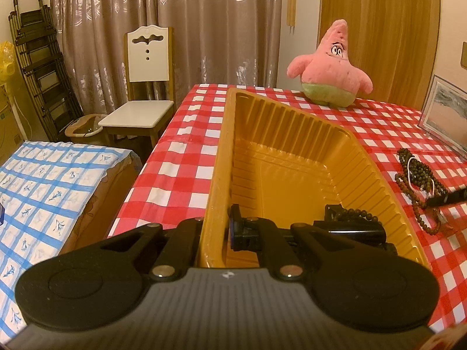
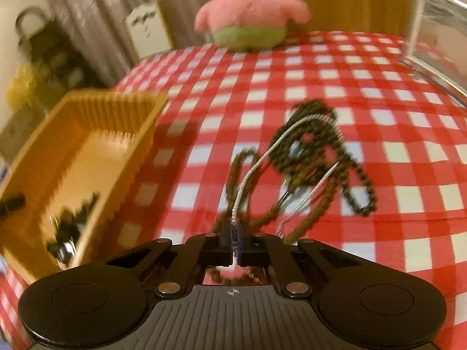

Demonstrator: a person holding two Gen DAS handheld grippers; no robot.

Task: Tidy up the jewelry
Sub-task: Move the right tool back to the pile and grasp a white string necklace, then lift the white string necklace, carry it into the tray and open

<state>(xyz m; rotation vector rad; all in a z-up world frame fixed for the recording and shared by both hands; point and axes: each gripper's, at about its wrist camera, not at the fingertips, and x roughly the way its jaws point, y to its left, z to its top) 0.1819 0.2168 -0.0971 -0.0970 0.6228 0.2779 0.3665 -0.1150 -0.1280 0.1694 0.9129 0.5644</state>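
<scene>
A ribbed yellow tray (image 1: 221, 157) lies on the red checked tablecloth. My left gripper (image 1: 216, 233) is shut on the tray's left wall, one finger inside, one outside. Dark bead jewelry and a black object (image 1: 354, 224) lie in the tray's near end. In the right wrist view my right gripper (image 2: 235, 242) is shut on a thin silver chain (image 2: 256, 166) that runs up into a tangle of dark bead necklaces (image 2: 318, 145) on the cloth. The tray (image 2: 137, 143) is to its left. The bead tangle also shows in the left wrist view (image 1: 420, 175), right of the tray.
A pink star plush (image 1: 332, 67) sits at the table's far edge. A framed picture (image 1: 443, 110) leans at the far right. A white chair (image 1: 146, 87) stands beyond the table's left edge, and a blue checked surface (image 1: 43, 180) lies lower left.
</scene>
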